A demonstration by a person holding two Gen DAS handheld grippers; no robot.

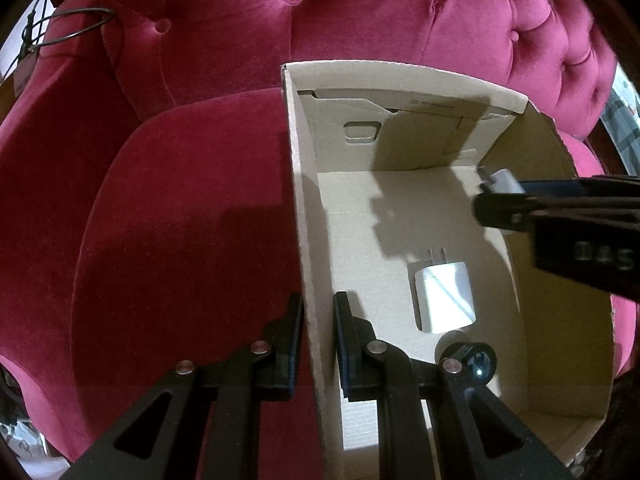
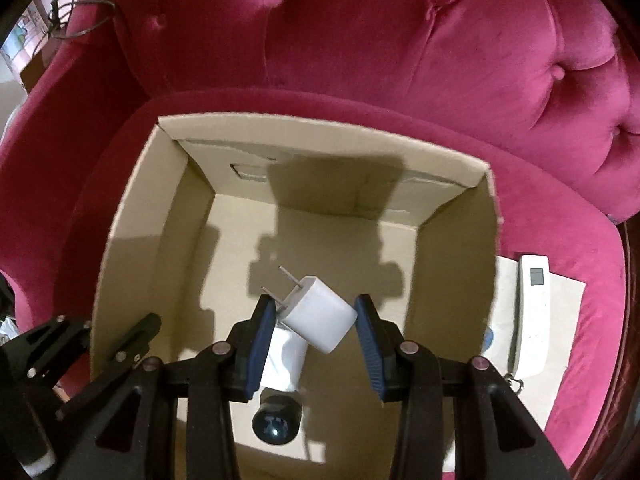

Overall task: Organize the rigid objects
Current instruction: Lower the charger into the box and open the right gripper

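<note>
Your left gripper (image 1: 318,340) is clamped on the left wall of the cardboard box (image 1: 308,208), one finger outside against the velvet side, one inside. The box sits on the seat of the pink tufted armchair (image 1: 180,220).

Your right gripper (image 2: 316,320) is clamped on a white plug adapter (image 2: 318,314), tilted, prongs pointing toward 11 o'clock in the right wrist view. It hangs above the box interior, clear of the floor. From the left wrist view this gripper enters at 3 o'clock, over the right wall.

On the box floor lies a second white plug adapter (image 1: 444,298), flat, prongs toward 12 o'clock in the left wrist view. Just beside it, at its 5 o'clock, stands a small black cylindrical object (image 1: 476,360) with a glossy lens-like end facing up.

Outside the box, at 3 o'clock in the right wrist view, a white remote control (image 2: 530,312) rests on a white sheet (image 2: 560,344) on the seat.
</note>
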